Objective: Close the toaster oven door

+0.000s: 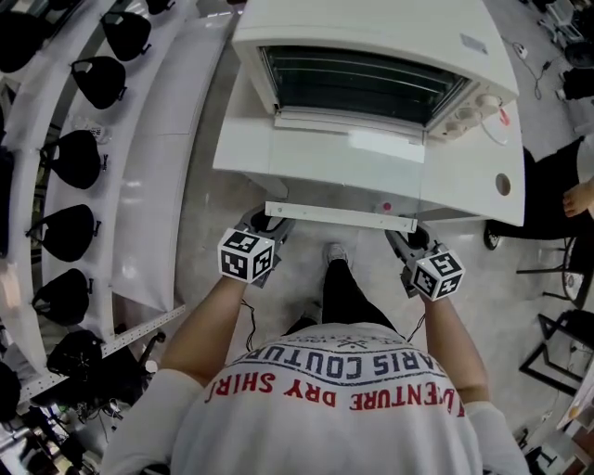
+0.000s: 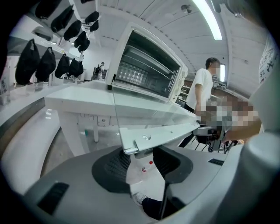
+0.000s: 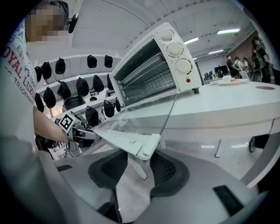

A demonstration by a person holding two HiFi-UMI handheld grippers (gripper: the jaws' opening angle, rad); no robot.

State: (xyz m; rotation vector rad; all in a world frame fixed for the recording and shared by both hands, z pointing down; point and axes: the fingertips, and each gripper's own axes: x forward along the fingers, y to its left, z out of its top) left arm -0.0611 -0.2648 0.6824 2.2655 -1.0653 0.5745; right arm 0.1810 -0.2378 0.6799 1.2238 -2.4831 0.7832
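A white toaster oven [image 1: 371, 28] stands on a white table [image 1: 464, 190]. Its glass door [image 1: 325, 153] lies open and flat, reaching toward me. The door's white handle bar [image 1: 339, 216] runs along the near edge. My left gripper [image 1: 269, 223] is at the bar's left end and my right gripper [image 1: 410, 237] at its right end. In the left gripper view the handle end [image 2: 162, 135] sits between the dark pads [image 2: 116, 168] of the left gripper [image 2: 141, 158], jaws closed on it. The right gripper view shows the right gripper [image 3: 141, 161] closed on the other handle end [image 3: 131, 141].
A curved white rack of black caps [image 1: 74, 158] runs along the left. Dark chairs [image 1: 557, 278] stand on the floor at the right. A person in a white shirt [image 2: 203, 89] stands beyond the table. My own leg and shoe [image 1: 336, 255] are below the handle.
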